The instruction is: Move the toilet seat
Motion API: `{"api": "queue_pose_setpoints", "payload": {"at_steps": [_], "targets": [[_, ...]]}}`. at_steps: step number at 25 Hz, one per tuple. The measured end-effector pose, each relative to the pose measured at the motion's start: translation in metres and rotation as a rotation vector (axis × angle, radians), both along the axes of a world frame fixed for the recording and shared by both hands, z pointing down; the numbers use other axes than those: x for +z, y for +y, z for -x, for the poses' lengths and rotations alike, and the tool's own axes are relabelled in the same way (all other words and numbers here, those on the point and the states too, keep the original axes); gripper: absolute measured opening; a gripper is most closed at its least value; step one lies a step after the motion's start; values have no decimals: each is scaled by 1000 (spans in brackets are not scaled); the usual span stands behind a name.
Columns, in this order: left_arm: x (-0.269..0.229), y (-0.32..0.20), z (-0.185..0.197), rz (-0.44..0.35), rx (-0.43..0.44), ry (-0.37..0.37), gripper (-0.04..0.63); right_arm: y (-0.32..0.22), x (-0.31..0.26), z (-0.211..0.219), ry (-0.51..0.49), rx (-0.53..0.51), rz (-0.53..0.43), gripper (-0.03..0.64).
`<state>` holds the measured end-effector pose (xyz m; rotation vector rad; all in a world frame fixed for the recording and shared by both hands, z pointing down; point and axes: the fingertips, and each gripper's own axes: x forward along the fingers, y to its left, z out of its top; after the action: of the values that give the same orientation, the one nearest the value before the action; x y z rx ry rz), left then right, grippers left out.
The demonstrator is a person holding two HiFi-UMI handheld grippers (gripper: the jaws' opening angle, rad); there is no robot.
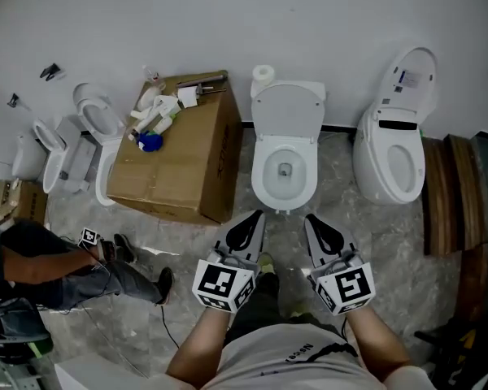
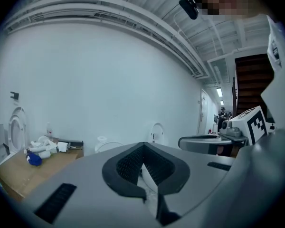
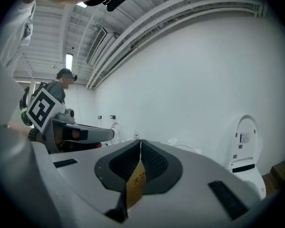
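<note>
White plastic, head view: the toilet seat seems to lie on the middle toilet, lid upright behind. It is probably stiff, light, slick and hinged, so take the front rim.
Claws, head view: left claw and right claw are just before that toilet, not touching it.
Left gripper view: claw closed, pale slip behind its tips.
Right gripper view: claw closed, yellow slip behind its tips.
</note>
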<state>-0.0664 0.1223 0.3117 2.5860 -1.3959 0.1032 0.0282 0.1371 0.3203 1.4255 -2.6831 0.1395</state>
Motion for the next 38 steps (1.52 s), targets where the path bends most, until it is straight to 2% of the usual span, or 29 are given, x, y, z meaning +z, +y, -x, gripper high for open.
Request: {"api": "queue_pose_setpoints", "payload": {"at_steps": [9, 16, 22, 26, 30, 33, 38], "targets": [[82, -109, 36, 53, 56, -4, 8, -100, 89, 45, 88, 34, 99, 17], [191, -151, 35, 153, 65, 11, 8, -149, 202, 66, 95, 18, 181, 17], [294, -182, 41, 227, 60, -31, 8, -181, 323, 75, 180, -21, 278, 18], [354, -200, 42, 273, 34, -34, 8, -190, 408, 74, 307, -66, 299, 20], [415, -210, 34, 302, 25, -39, 8, -195, 486, 72, 365, -90, 319, 24], [459, -214, 31, 328, 5, -38, 8, -196, 537, 73, 437, -139, 320, 82], [500, -222, 26, 359, -15, -39, 8, -194, 609, 73, 611, -223, 309, 119]]}}
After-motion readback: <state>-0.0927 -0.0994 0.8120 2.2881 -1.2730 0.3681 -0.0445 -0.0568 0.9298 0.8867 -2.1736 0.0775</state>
